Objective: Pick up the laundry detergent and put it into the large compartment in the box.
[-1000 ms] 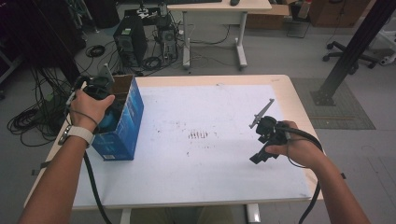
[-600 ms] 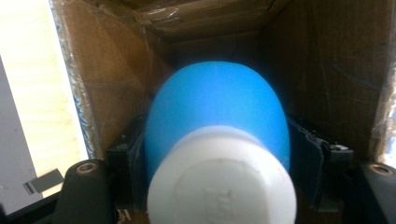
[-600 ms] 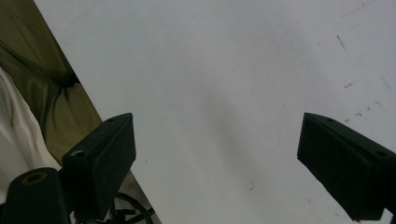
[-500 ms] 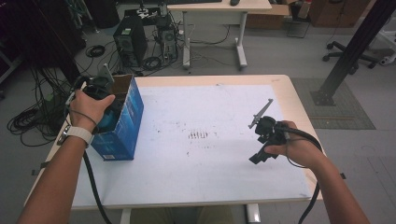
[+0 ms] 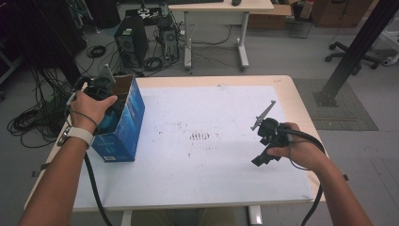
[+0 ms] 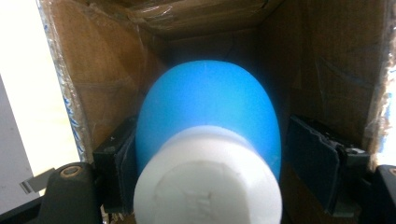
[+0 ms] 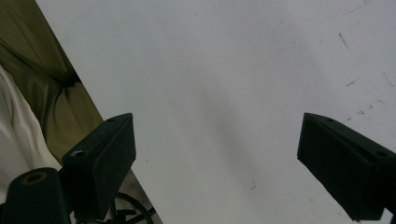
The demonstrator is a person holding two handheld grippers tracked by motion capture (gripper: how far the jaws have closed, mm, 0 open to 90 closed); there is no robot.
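Letting go: my left gripper, jaws just widening, frees the blue bottle inside the box; I should back out straight.

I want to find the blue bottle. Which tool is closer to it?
Left. The left tool is inside the box, its opening jaws around the blue bottle. The right tool hovers across the table.

Left gripper jaws: they have just been opening inside the blue cardboard box at the table's left edge, and are now set wider than a second ago.

Blue bottle: it is seen between the jaws; a gap is seen at the right pad, while contact at the left pad cannot be told.
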